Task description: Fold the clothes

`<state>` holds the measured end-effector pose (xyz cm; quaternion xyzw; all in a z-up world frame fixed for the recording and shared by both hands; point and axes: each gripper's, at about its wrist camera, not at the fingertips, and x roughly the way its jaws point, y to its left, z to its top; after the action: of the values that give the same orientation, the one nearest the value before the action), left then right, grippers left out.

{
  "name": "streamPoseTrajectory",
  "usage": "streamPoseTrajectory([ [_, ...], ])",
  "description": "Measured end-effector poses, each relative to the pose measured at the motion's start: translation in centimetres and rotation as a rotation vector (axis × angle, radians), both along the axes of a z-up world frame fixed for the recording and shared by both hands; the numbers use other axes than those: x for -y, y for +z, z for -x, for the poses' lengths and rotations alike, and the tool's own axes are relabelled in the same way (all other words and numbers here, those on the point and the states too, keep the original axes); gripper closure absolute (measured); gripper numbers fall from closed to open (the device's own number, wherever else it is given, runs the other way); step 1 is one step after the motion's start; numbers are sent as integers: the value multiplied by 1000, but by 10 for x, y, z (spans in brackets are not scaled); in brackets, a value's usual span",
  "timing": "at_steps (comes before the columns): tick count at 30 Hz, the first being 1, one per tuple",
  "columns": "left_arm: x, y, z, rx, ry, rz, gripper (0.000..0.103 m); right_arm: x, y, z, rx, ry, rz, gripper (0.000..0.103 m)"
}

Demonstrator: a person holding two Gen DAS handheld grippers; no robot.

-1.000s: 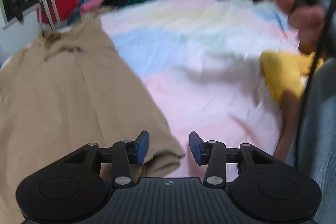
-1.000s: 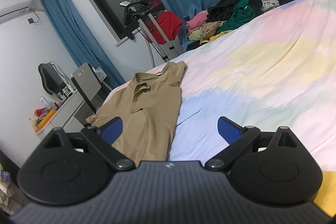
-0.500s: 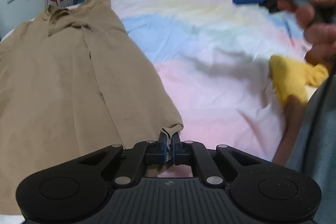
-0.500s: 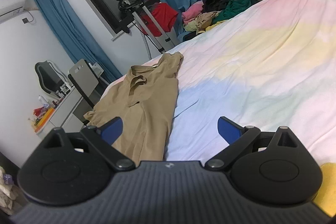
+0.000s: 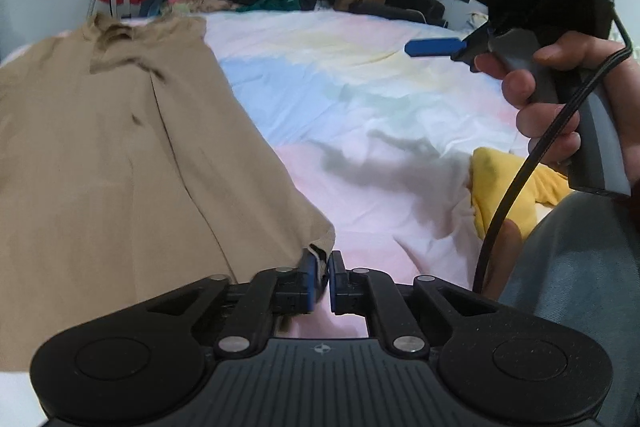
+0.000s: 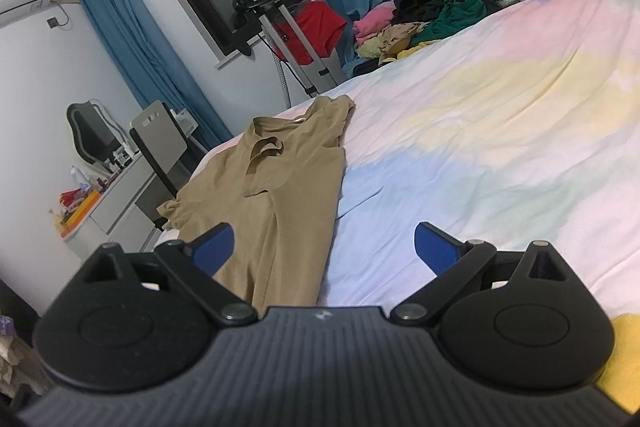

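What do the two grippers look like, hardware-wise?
Both match: the left gripper and right gripper have black ribbed bodies, round side housings, silver pivot screws and blue finger pads. In the left wrist view the right one shows a grey handle and a black cable.

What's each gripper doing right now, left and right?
Left gripper: closed on the near hem corner of the tan shirt.
Right gripper: open, holding nothing, above the bedsheet.
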<state>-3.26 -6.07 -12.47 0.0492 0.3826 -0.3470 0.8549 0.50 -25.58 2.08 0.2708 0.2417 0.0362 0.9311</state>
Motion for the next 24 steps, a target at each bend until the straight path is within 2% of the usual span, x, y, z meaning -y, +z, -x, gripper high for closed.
streamPoseTrajectory([
  [1,-1,-1,-1,-12,2,4,87,-1,0,0,1,1,2,5],
  [2,-6,1,0,-20,3,24,76,-1,0,0,1,3,1,5],
  [3,-11,3,0,-26,13,46,60,-1,1,1,1,4,0,5],
  [4,-17,6,0,-33,24,72,55,-1,0,1,0,5,-3,5],
  [7,-40,11,-7,-71,100,180,52,0,-1,1,-2,8,-14,5],
  [9,-51,8,-17,-119,163,219,52,-1,-2,0,-6,13,-20,5],
  [13,-64,-11,-40,-272,261,253,57,-5,-3,-2,-13,27,-21,5],
  [16,-68,-19,-48,-342,257,289,63,-7,-4,-2,-19,30,-18,5],
  [18,-66,-21,-50,-356,234,295,81,-7,-5,-3,-25,33,-23,5],
  [19,-68,-16,-48,-342,233,304,85,-8,-6,-3,-28,34,-24,5],
  [20,-71,-11,-46,-329,233,313,95,-9,-7,-3,-32,36,-25,5],
  [21,-73,-7,-44,-315,232,321,99,-9,-7,-4,-36,37,-24,5],
  [24,-81,7,-39,-273,230,347,101,-12,-9,-4,-46,44,-19,5],
])
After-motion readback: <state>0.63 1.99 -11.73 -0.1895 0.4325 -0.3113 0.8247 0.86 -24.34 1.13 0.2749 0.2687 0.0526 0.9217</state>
